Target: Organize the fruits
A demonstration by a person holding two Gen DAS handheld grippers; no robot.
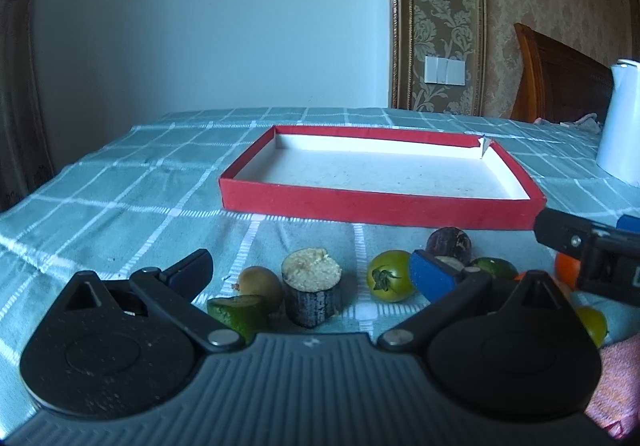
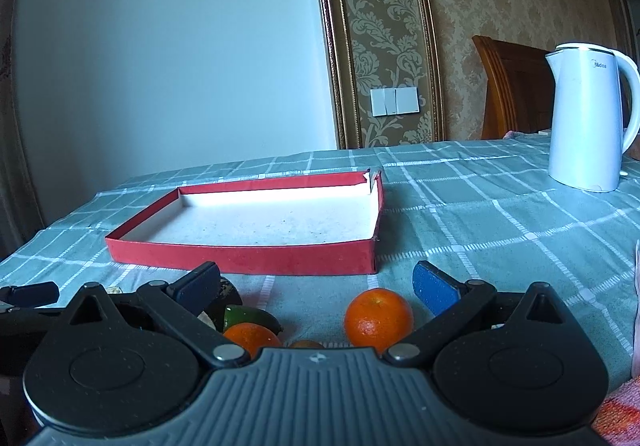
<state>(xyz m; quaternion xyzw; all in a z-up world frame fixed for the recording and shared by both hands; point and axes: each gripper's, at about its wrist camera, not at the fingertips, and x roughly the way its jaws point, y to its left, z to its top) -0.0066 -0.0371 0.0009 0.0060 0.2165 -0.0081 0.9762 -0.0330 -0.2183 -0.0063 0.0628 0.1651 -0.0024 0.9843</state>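
**Fruit waiting, tray empty**

While nothing is gripped, both tools hang spread wide over the fruit row: the left gripper around the cane stub, the right gripper near an orange. The work looks barely begun. Next comes closing on one fruit and lifting it over the tray wall. The tray's long axis runs left-right, just behind the fruit.

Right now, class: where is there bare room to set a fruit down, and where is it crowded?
Free: the whole floor of the red tray, and the tablecloth between tray and kettle. Crowded: the strip before the tray's near wall, where the green tomato, sugarcane stub and orange cluster.
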